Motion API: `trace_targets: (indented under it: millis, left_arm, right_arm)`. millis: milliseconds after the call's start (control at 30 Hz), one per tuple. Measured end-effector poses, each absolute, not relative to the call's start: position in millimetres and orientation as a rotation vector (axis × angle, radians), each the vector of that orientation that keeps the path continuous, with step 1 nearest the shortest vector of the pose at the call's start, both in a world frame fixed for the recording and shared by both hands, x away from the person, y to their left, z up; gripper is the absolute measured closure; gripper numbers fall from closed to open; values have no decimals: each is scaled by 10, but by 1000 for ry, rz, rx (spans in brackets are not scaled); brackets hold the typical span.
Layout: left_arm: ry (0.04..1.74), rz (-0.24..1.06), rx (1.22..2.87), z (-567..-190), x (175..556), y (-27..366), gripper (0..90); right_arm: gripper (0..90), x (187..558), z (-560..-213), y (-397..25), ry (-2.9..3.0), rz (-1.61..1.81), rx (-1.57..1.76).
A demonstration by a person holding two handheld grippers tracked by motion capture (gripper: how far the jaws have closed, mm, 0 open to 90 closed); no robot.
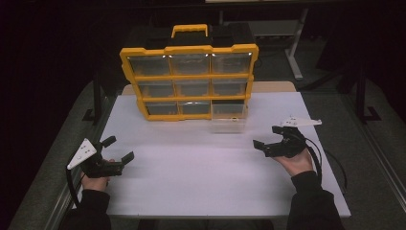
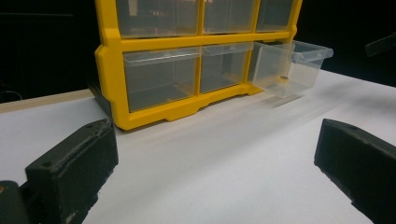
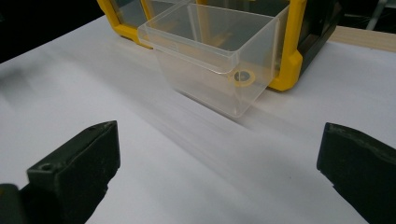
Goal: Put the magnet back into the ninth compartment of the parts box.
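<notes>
I have both claws hovering low over the white tabletop [image 1: 201,177], each spread wide and gripping nothing. My left claw [image 1: 120,148] sits near the tabletop's left edge, well apart from the yellow organizer [image 1: 189,81]. My right claw [image 1: 268,137] is nearer, aimed at the clear drawer [image 3: 215,56] pulled partway out of the organizer's bottom right slot. Inside that drawer, against the front wall, lies a small yellowish ring [image 3: 241,77], possibly a washer; I can't quite make it out.
</notes>
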State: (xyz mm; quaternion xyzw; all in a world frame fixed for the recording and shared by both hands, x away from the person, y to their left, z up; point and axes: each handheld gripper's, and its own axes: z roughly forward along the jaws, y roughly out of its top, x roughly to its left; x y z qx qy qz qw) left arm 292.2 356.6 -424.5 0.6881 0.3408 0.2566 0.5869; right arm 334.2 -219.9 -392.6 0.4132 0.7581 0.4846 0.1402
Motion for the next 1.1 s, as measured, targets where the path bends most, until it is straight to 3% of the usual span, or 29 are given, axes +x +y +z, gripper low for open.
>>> trace_targets:
  millis: [1100]
  left_arm:
    - [783, 589, 1602, -4242, 2918, 3563, 0]
  right_arm:
    - [0, 2955, -4171, -2381, 2085, 1429, 1208]
